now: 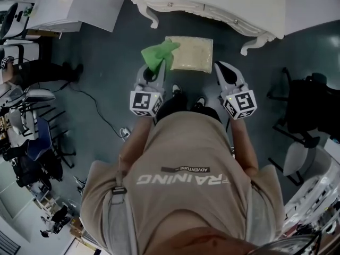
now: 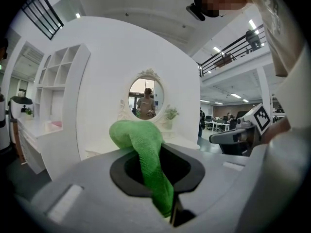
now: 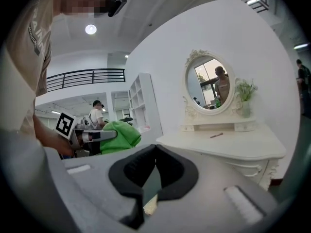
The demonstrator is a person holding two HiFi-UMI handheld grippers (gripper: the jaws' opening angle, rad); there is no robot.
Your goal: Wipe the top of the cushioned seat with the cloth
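Observation:
The beige cushioned seat (image 1: 192, 53) stands on the floor in front of the person's feet, below the white dressing table (image 1: 212, 4). A green cloth (image 1: 158, 57) hangs bunched over the seat's left edge, and my left gripper (image 1: 150, 77) is shut on it. In the left gripper view the cloth (image 2: 142, 139) runs between the jaws of the left gripper (image 2: 156, 150) and flops over their tips. My right gripper (image 1: 227, 74) is held beside the seat's right edge. Its jaws (image 3: 155, 148) meet at the tips with nothing between them.
The dressing table (image 3: 228, 147) with its oval mirror (image 3: 209, 84) stands just beyond the seat. A black chair (image 1: 308, 105) is at the right. Office chairs (image 1: 32, 137) and a floor cable (image 1: 101, 113) lie to the left. A white shelf unit (image 2: 53, 96) stands left of the table.

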